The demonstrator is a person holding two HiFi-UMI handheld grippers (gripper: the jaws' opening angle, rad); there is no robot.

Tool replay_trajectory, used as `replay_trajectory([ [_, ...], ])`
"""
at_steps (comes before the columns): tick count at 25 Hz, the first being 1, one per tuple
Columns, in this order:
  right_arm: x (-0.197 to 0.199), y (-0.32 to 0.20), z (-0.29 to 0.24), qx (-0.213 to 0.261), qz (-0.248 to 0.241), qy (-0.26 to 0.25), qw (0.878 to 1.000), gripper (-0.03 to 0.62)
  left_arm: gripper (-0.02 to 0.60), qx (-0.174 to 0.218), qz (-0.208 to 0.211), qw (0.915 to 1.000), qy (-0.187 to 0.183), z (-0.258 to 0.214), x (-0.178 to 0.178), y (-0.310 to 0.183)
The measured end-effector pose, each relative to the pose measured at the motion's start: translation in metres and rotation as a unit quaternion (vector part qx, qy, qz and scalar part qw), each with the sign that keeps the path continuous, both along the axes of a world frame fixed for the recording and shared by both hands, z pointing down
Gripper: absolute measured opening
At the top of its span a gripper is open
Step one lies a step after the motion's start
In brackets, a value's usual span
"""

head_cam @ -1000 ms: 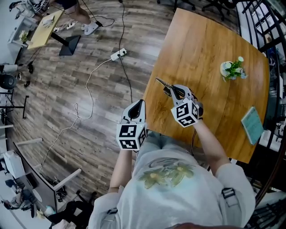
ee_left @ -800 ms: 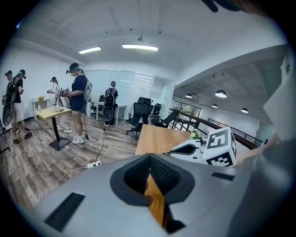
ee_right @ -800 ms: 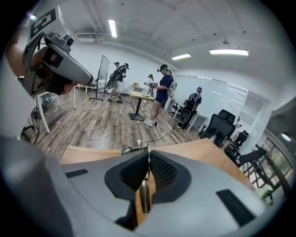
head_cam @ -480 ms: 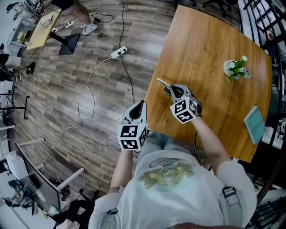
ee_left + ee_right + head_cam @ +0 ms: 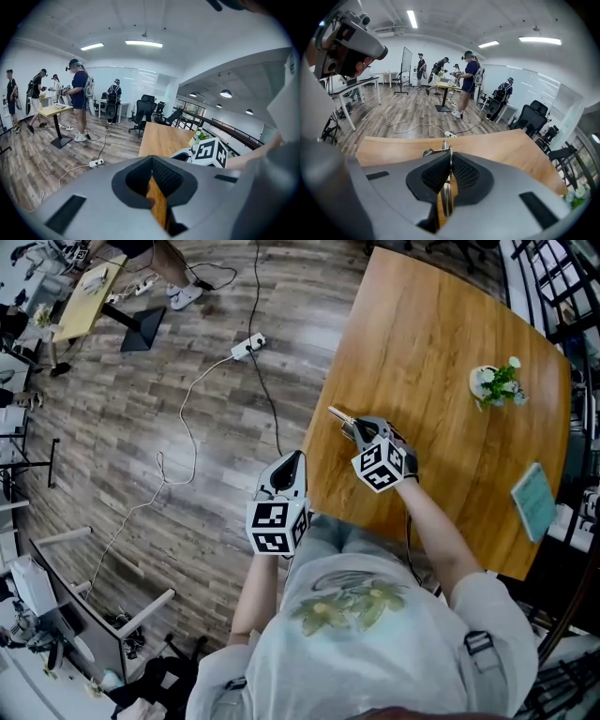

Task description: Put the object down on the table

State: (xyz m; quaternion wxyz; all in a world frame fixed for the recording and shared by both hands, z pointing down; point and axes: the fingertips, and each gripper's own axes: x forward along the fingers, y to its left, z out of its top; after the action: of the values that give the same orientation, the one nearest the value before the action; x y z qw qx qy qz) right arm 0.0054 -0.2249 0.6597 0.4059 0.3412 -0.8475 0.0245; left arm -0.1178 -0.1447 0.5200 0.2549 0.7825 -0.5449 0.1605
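Observation:
A slim metal utensil (image 5: 339,416) sticks out of my right gripper (image 5: 361,430) over the near left part of the wooden table (image 5: 441,324). In the right gripper view the jaws are shut on the utensil (image 5: 443,154), whose shiny stem runs between the pads and whose tip shows beyond them. I cannot tell whether the utensil touches the tabletop. My left gripper (image 5: 294,458) hangs off the table's left edge, over the floor. In the left gripper view its jaws (image 5: 154,192) are shut, with only a thin slit and nothing between them.
A small potted plant (image 5: 494,383) stands at the table's far right and a teal booklet (image 5: 532,502) lies near the right edge. A power strip (image 5: 246,345) with its cable lies on the wooden floor. Several people (image 5: 468,82) and office chairs stand farther off.
My right gripper with the utensil has shifted a little farther over the table. The left gripper has stayed where it was.

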Motion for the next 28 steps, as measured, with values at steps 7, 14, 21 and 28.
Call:
replay_trajectory([
  [7,-0.001,0.001,0.020,-0.013,-0.007,0.016,1.000,0.017,0.015,-0.003,-0.010,0.9999,-0.002,0.001,-0.006,-0.003],
  [14,-0.003,0.005,0.035,-0.025,-0.016,0.016,0.999,0.018,0.015,-0.005,-0.011,0.9999,-0.004,0.006,-0.003,-0.005],
  [21,-0.006,0.011,0.030,-0.031,-0.024,0.014,0.999,0.023,0.015,-0.006,-0.014,0.9999,-0.005,0.002,-0.003,-0.001],
  [28,-0.013,0.019,0.038,-0.042,-0.035,0.011,0.998,0.043,0.015,-0.008,-0.014,0.9998,-0.006,0.005,-0.002,0.000],
])
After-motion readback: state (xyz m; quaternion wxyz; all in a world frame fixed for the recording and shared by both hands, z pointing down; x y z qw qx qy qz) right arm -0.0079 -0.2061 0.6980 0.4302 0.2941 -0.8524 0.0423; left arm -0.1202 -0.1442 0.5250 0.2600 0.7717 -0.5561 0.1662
